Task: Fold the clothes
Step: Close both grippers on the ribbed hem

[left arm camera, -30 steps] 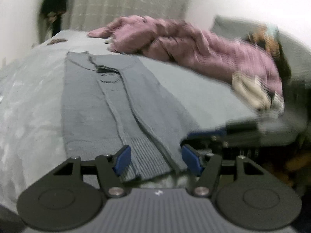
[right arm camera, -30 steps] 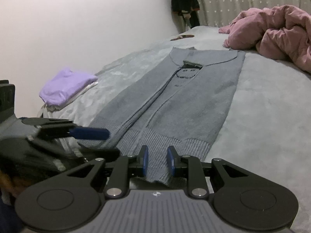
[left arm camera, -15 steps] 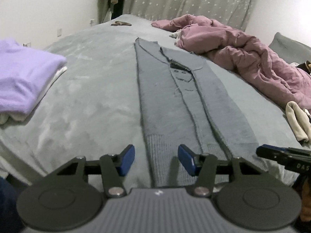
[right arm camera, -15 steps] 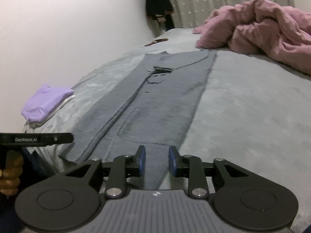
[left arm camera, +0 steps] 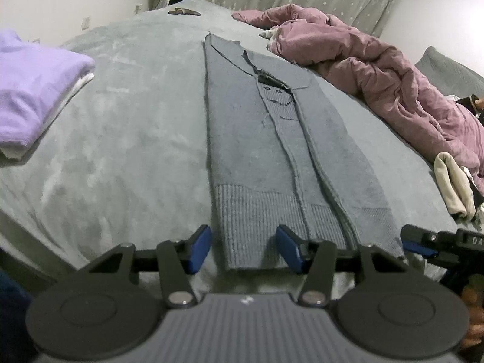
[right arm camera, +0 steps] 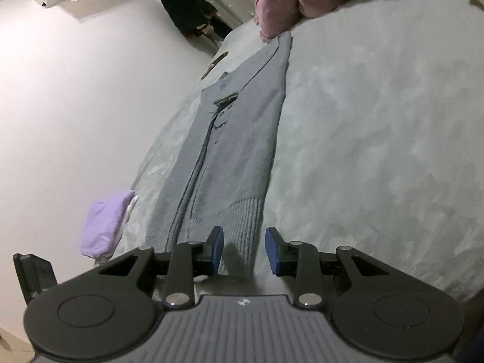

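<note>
A grey knitted sweater [left arm camera: 272,151] lies flat and lengthwise on the bed, both sides folded in, its ribbed hem nearest to me. My left gripper [left arm camera: 244,249] is at the hem's left corner. Its jaws are closing, with that corner between the blue pads [left arm camera: 199,249], which still stand clear of the knit. In the right wrist view the sweater [right arm camera: 236,151] runs away from me at a tilt. My right gripper [right arm camera: 245,251] is at the hem's right corner, open, with the ribbing between its pads and a gap on the right side.
A folded lilac garment [left arm camera: 33,90] on a white one sits at the left of the grey bed cover [left arm camera: 121,136]. A crumpled pink duvet [left arm camera: 378,69] and a cream garment [left arm camera: 450,187] lie to the right. A pale wall [right arm camera: 75,106] runs beside the bed.
The left view has swung from the pink duvet to square on the hem, and its jaws have narrowed. The right gripper has rolled and shifted to the hem's right corner, jaws slightly wider.
</note>
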{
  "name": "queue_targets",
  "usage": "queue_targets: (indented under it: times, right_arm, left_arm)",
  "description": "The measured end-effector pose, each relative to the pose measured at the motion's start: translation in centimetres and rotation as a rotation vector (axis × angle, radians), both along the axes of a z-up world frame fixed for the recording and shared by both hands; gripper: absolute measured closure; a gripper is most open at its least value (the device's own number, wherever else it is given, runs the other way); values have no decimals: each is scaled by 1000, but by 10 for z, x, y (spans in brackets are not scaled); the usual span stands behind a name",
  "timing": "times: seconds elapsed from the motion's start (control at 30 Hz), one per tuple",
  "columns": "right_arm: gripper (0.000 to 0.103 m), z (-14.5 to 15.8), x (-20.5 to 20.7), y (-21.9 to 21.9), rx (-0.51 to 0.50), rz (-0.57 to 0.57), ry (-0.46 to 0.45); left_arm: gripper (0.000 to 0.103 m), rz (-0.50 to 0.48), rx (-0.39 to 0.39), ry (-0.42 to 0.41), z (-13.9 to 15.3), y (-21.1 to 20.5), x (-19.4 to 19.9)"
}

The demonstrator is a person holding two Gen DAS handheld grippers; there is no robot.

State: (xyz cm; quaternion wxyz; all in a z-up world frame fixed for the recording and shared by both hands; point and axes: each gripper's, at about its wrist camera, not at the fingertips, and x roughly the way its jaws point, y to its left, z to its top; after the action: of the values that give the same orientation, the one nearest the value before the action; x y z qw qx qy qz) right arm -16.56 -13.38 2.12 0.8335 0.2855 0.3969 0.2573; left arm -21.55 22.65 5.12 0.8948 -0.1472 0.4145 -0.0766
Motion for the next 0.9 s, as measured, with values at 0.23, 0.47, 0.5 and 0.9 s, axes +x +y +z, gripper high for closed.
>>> queue_targets:
  times: [0.23, 0.47, 0.5, 0.9]
  right_arm:
    - [72, -6, -2, 3, 29, 23, 21]
    - [90, -2, -7, 10, -2, 15, -12]
    - [91, -1, -8, 10, 0, 14, -18]
    - [94, 21, -26, 1, 20, -13, -101]
  left_arm:
    - [64, 0, -14, 23, -5, -6, 5]
    - [86, 48, -43, 52, -1, -6, 6]
    - [89, 54, -52, 57, 0, -5, 6]
    - [93, 77, -38, 34, 20, -8, -13]
